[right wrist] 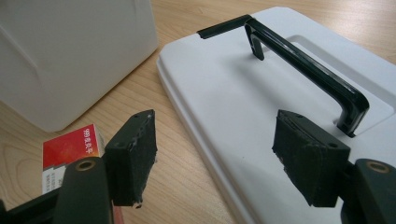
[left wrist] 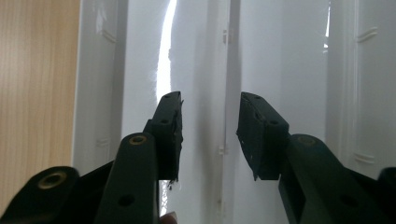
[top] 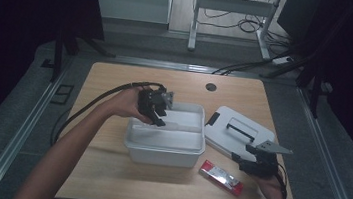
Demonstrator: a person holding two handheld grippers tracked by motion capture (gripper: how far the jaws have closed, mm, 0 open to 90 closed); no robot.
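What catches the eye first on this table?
A white plastic bin sits mid-table, with the left claw held open over its back left part. Right of it lies its white lid with a black handle; the open right claw hovers by the lid, near a red packet.

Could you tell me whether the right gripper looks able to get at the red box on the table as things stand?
Probably yes: the right gripper is open, and the red box lies uncovered on the table just beside it, clear of the white bin.

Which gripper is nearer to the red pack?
Right. The right gripper hovers just beside the red pack; the left gripper is over the white bin, farther away.
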